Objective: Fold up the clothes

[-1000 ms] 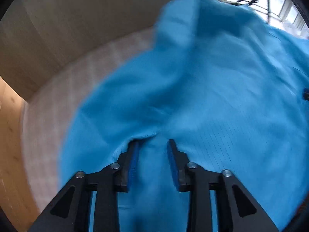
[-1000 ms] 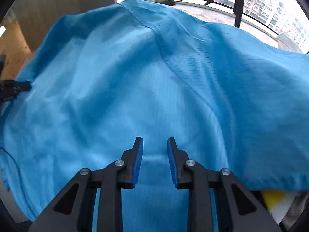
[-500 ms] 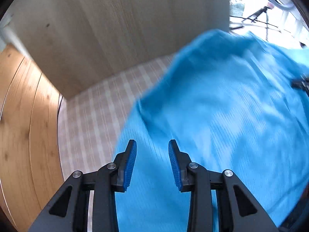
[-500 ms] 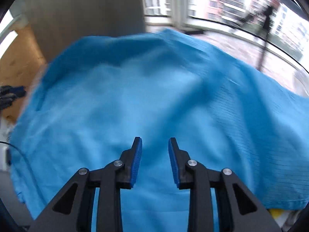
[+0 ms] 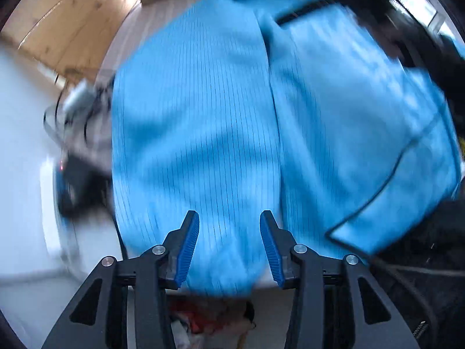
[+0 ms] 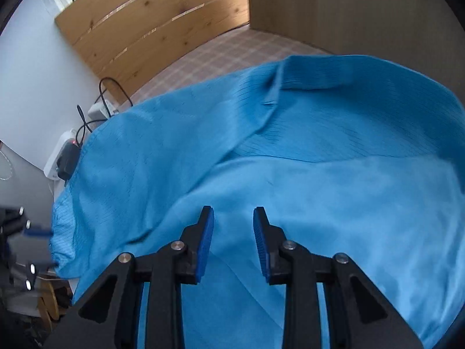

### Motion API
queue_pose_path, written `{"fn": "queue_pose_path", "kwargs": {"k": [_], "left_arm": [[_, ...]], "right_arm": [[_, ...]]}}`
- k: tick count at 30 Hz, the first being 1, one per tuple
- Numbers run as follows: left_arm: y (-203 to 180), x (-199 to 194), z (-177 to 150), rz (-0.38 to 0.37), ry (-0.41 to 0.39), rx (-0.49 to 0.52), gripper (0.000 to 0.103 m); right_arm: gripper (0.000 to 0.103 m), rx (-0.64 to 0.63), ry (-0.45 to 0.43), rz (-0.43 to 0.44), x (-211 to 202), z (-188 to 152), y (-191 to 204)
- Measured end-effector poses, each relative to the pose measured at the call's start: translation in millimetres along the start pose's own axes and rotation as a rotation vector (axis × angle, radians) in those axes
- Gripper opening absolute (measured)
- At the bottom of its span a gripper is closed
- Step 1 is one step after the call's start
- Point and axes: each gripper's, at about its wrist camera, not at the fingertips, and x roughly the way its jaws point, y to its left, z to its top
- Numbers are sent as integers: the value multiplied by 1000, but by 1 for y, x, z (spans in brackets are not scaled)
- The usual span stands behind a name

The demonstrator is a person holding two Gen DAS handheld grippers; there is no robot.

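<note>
The blue shirt point(image 6: 290, 151) lies spread over the checked bed point(image 6: 232, 49); both left tongs point(image 5: 229, 244) and right tongs point(image 6: 233, 240) gape empty above it, between folds; next, pinch an edge

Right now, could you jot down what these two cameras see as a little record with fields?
garment: blue garment with fine dark stripes, spread over most of both views, still rumpled
surface: checked cloth under the garment
left gripper: left gripper, jaws apart, blue fabric showing between them; a grip cannot be confirmed
right gripper: right gripper, jaws apart, hovering over the fabric
backdrop: wooden panel behind the surface
clutter: white power strip with black cables at the left edge
image quality: left wrist view is motion-blurred
</note>
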Motion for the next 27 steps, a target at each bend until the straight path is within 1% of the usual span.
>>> {"fn": "queue_pose_path", "kwargs": {"k": [3,6,8,9,11,13,14,15,16,19,21,23,24,25,26,27], "left_arm": [[-10,7,-20,-37,8,25,49],[-17,17,-18,-9,-1,66,54],[-16,27,-9,21,-2,74,54],[-12,32,-4,24,1,62,53],[-1,40,6,9,1,31,47],[10,41,13,-6,-4,4,17],[16,41,17,-16,-5,-8,12],[22,40,19,-15,-5,-15,10],[28,39,20,5,-6,-20,13],[48,32,22,72,-21,-45,14],[66,29,21,115,-24,-91,14],[85,30,20,172,-5,-149,15],[91,29,19,169,0,-165,17],[97,28,18,167,4,-181,25],[100,25,16,166,3,-188,28],[98,19,14,165,-11,-175,38]], "right_arm": [[28,1,38,1,16,8,1],[28,11,46,10,20,11,-1],[28,19,37,14,15,10,-2],[28,23,32,15,10,8,-5],[28,30,34,24,4,6,-8],[28,28,38,27,-3,4,-10],[28,24,38,27,-6,3,-10],[28,20,38,27,-10,2,-11],[28,14,41,25,-11,1,-10],[28,-4,54,15,-9,1,-9],[28,-17,63,9,-7,0,-7],[28,-29,71,3,-6,0,-6],[28,-35,76,-1,-6,-1,-5],[28,-35,85,-1,-1,0,-5],[28,-31,96,-1,5,1,-5],[28,-37,109,-6,10,2,-4]]}}
